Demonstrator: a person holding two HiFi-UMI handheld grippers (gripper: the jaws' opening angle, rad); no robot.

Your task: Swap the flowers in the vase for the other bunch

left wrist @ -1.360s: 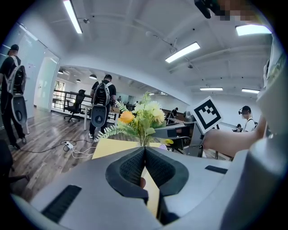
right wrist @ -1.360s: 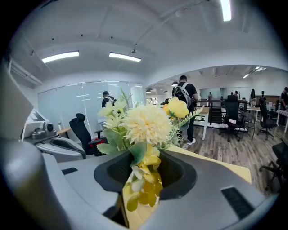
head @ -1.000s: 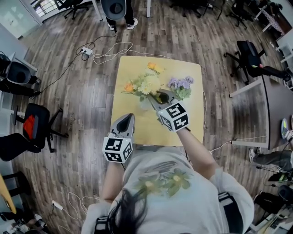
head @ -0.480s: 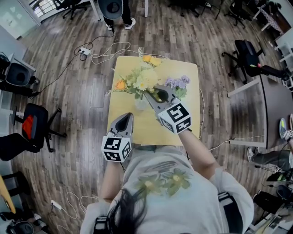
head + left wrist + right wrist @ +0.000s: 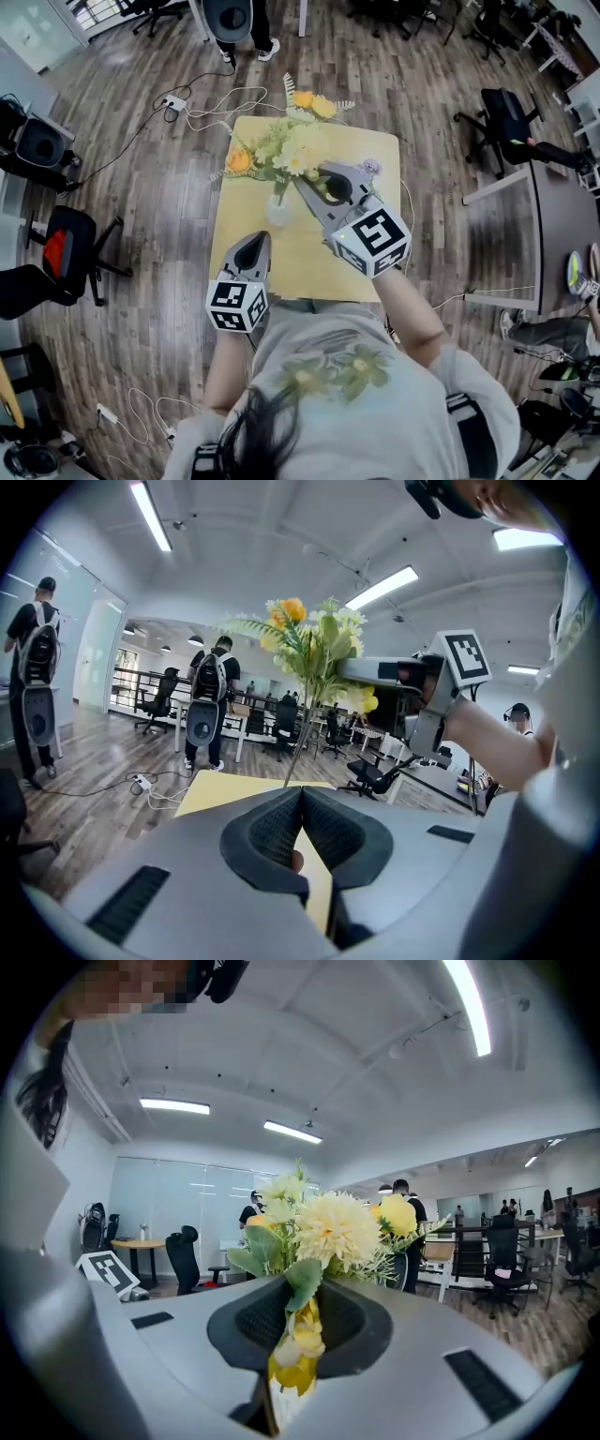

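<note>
Yellow bunch (image 5: 286, 150) is pinched by its stems between the fingers (image 5: 253, 1321) of the right gripper (image 5: 302, 1290) and held up above the tabletop (image 5: 309, 258). Blooms fan out just past the fingertips; in the head view they overhang the tabletop's far edge. Stems trail down from those fingers toward the glass vase (image 5: 277, 214), which stands below and slightly left of them, mid-tabletop. Can't tell if the stem ends are clear of the vase mouth. Purple bunch (image 5: 372, 168) lies just right of the right fingers, mostly hidden by the gripper.

Left gripper (image 5: 302, 794) is empty, fingers (image 5: 272, 832) pressed together. It is over the near-left part of the tabletop, close to the near edge, apart from the vase. Bare tabletop lies between the left fingers and the vase.

Past the far edge is wood floor with cables (image 5: 220, 108) and a person (image 5: 246, 42) standing. Office chair (image 5: 56, 258) is well left, desk (image 5: 553, 225) well right.
</note>
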